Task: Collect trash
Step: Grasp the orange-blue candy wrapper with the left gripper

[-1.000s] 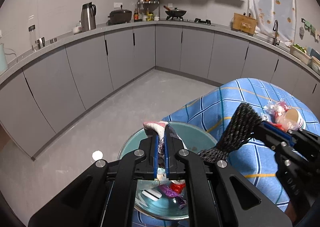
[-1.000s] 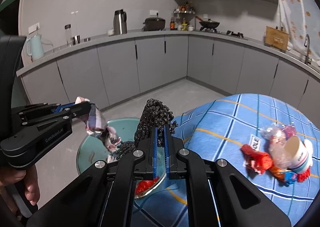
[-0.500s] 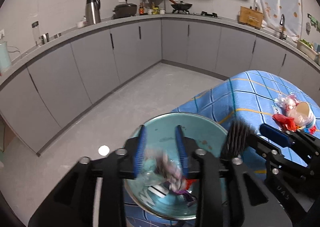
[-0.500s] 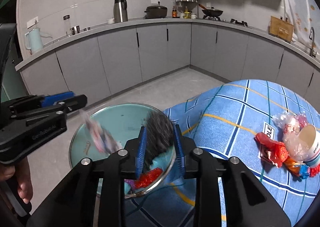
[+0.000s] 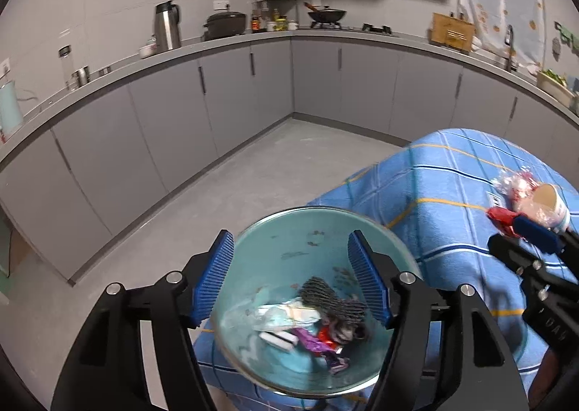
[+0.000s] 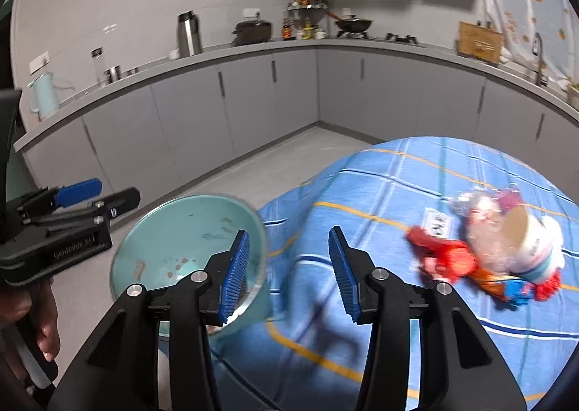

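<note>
Left wrist: some trash in bowl (image 5: 253, 240); both grippers (image 5: 289, 280) (image 6: 287, 269) wide open, empty; cup pile (image 6: 506, 248) left on tbl.

In the right wrist view the paper cup (image 6: 532, 248) and the wrappers (image 6: 445, 259) beside it are smeared by motion blur, so their print is unreadable. The right claw (image 6: 287, 266) hides the bowl's (image 6: 173, 230) near rim and contents. In the left wrist view the bowl's near rim blurs too.

Left gripper (image 5: 291, 277) spread wide above teal bowl (image 5: 289, 230), trash (image 5: 311, 320) inside
</note>
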